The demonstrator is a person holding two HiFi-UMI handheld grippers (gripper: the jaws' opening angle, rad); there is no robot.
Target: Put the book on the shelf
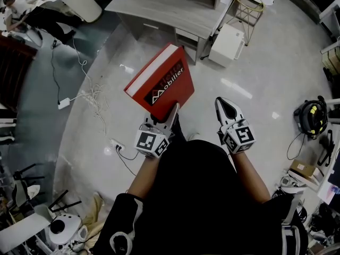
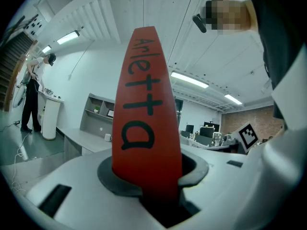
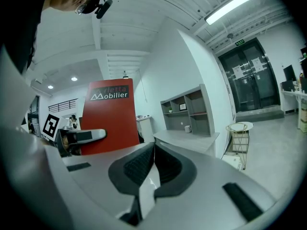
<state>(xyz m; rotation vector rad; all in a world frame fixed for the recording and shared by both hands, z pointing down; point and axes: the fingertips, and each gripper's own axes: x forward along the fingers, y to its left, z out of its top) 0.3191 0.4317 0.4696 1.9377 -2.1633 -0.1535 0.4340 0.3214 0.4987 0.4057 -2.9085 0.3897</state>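
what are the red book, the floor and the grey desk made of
Red book: seemingly a hardcover, smooth matte red board with printed lettering; white paper page edges show. Floor: pale and glossy, perhaps polished stone or resin, since bright reflections show on it. Grey desk: streaky wood-grain top, matte, likely laminate or wood.

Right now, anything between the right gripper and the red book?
No. In the head view only bare glossy floor shows between the right gripper and the red book, which the left gripper clamps.
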